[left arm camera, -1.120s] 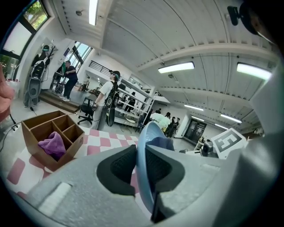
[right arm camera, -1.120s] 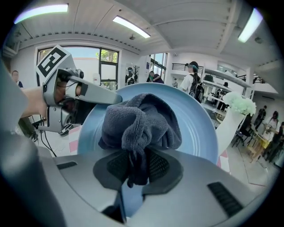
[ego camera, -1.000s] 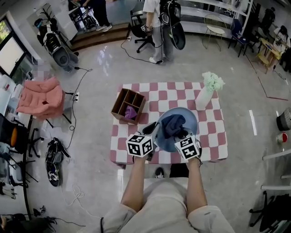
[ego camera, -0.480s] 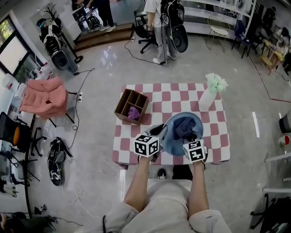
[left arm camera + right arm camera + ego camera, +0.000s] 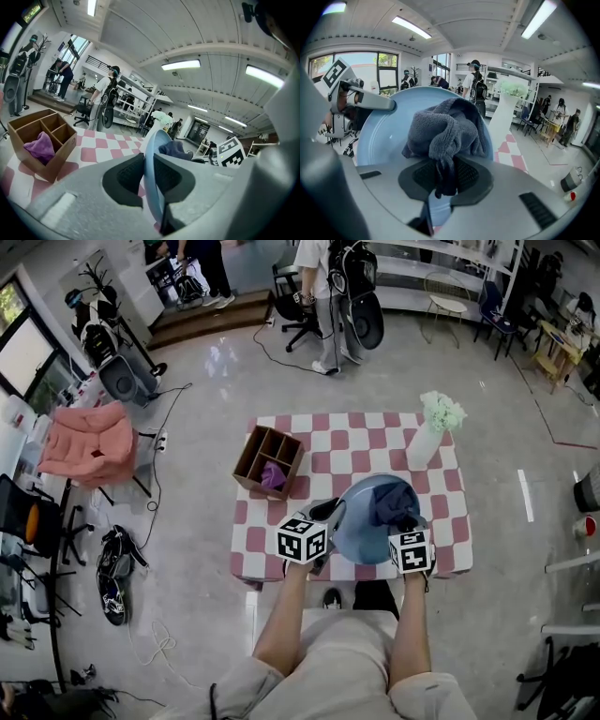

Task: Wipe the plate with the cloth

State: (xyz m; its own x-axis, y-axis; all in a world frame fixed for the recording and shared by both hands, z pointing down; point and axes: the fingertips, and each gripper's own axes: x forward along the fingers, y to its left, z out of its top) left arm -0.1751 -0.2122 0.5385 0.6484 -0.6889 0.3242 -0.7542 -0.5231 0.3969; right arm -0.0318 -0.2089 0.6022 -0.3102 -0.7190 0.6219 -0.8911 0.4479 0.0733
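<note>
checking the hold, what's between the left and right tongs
The blue plate, rim clamped in the left tongs, right tongs holding the dark cloth against it; head view shows it.

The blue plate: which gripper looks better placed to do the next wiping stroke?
The right one, probably. The right gripper is shut on the cloth, bunched against the face of the plate. The left gripper is clamped on the rim, holding it tilted, so it should just hold.
</note>
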